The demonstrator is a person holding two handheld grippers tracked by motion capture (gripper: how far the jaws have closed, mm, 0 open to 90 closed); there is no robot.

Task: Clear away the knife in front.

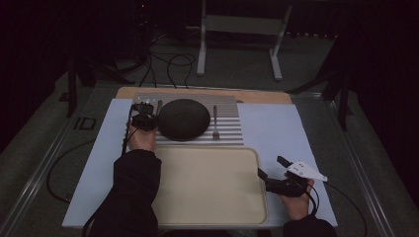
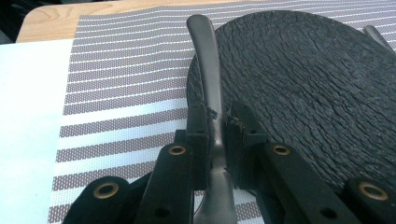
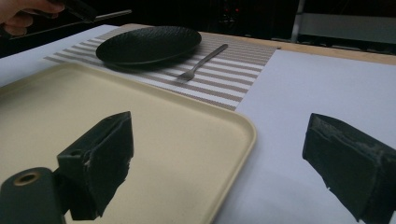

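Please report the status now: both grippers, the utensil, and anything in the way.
Left gripper shut on utensil handle, beside black plate. Right gripper open, idle at tray corner. Nothing in the way.

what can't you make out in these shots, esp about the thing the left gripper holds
- Utensil in the left gripper: its working end is cut off by the bottom edge of the left gripper view, so knife or spoon is unclear.
- High view: the same utensil is too small and dark, partly behind the hand.
- Fork: tines too small to count in the high view.
- Right gripper: fingers apart, tips cut off by the bottom edge.
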